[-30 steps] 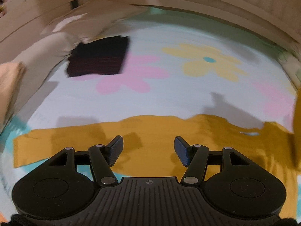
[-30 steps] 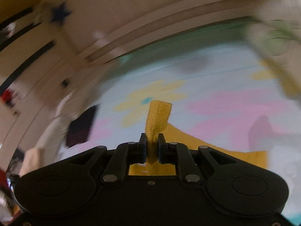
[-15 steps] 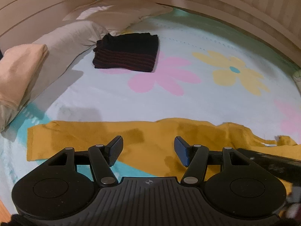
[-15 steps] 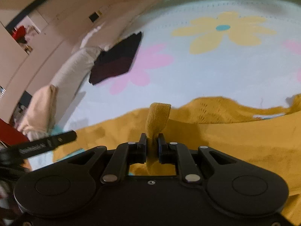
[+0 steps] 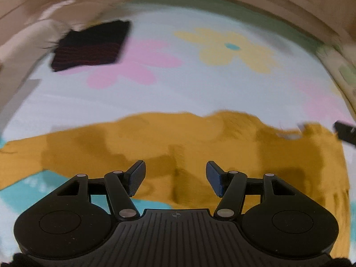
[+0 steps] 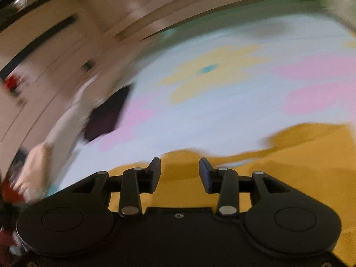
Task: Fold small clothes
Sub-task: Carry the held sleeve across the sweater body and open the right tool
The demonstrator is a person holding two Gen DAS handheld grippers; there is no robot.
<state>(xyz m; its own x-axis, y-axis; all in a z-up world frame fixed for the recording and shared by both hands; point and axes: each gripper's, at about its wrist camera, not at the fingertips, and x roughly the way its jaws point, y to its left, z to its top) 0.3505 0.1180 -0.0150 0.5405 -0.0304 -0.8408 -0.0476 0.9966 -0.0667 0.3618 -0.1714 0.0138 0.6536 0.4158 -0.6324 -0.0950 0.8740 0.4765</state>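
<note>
Across the flowered bedsheet (image 5: pixel 200 93), mustard garment (image 5: pixel 178 138) lies flat under both tongs. Left gripper (image 5: pixel 175 178) half open, empty. Right gripper (image 6: pixel 179 174) jaws opening, nothing between. Dark folded garment (image 5: pixel 91 44) at 11 o'clock.

Mustard-yellow knit garment (image 5: pixel 200 138) spread flat across floral bedsheet (image 5: pixel 178 93), w/ sleeve out left.

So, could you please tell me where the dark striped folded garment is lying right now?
In the left wrist view the dark striped garment lies at the upper left on the flowered bedsheet, beside the pink flower and well beyond the mustard garment.
</note>
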